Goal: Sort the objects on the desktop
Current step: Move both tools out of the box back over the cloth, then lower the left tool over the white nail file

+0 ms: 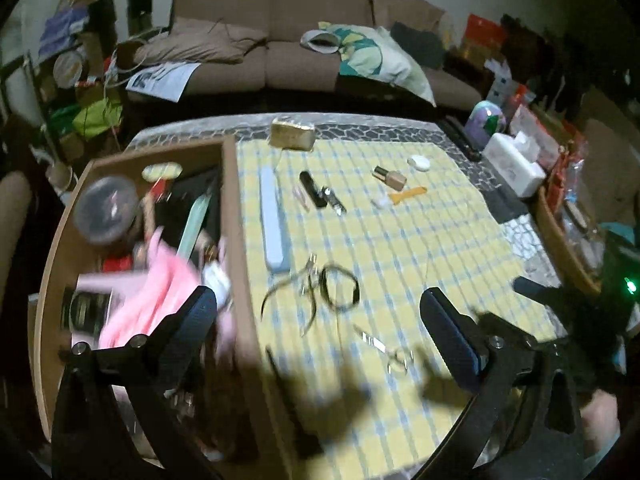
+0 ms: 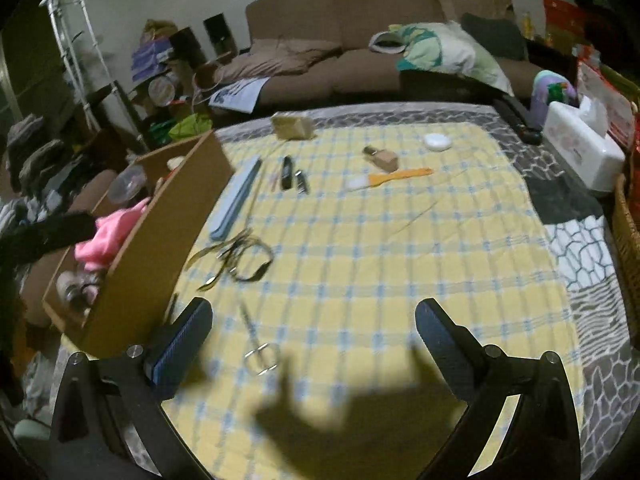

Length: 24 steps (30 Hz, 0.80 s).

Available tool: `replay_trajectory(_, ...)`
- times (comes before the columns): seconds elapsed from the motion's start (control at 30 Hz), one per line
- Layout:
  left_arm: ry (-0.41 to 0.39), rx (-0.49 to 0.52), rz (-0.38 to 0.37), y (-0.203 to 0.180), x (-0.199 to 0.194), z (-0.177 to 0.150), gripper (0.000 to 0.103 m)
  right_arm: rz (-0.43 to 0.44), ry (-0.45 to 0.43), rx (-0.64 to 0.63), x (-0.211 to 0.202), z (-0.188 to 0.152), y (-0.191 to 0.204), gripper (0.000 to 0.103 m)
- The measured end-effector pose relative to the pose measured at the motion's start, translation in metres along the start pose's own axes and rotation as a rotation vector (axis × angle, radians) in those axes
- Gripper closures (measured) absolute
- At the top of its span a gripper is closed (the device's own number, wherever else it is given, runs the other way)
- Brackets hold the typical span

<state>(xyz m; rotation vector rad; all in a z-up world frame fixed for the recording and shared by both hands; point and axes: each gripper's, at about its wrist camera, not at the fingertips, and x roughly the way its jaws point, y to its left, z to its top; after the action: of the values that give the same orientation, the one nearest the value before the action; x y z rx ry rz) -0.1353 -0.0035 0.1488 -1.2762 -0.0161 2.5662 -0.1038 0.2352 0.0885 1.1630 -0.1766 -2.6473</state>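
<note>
Small objects lie on a yellow checked cloth [image 1: 400,248] [image 2: 380,248]: small scissors [image 1: 390,350] [image 2: 258,344], a tangle of hairbands [image 1: 320,288] [image 2: 236,256], a long blue case [image 1: 274,224] [image 2: 236,200], a black tube [image 1: 312,188] [image 2: 286,178], a bottle [image 1: 390,178] [image 2: 382,158], an orange brush [image 1: 408,195] [image 2: 394,179], a white disc [image 1: 419,163] [image 2: 437,141] and a gold box [image 1: 292,135] [image 2: 292,125]. A brown box [image 1: 240,248] [image 2: 160,232] at the left holds pink cloth [image 1: 156,292] [image 2: 108,240]. My left gripper [image 1: 320,312] is open, empty, over the box edge. My right gripper [image 2: 314,324] is open, empty, above the scissors.
A white tissue box [image 1: 514,164] [image 2: 582,152] and a purple item [image 1: 488,118] [image 2: 552,92] stand at the table's right. A wicker basket [image 2: 628,216] is at the right edge. A brown sofa [image 1: 300,32] [image 2: 380,40] is behind the table.
</note>
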Motion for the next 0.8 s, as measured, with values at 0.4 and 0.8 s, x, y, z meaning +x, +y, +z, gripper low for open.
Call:
replay_trajectory(0.4, 0.255, 0.107, 0.26, -0.021, 0.168, 0.064, 0.059, 0.004, -0.037, 0.062, 0.019, 0.014, -0.051, 0.0)
replay_trajectory(0.8, 0.329, 0.016, 0.393, -0.009, 0.222, 0.051, 0.056, 0.094, -0.002, 0.035, 0.025, 0.01, -0.039, 0.0)
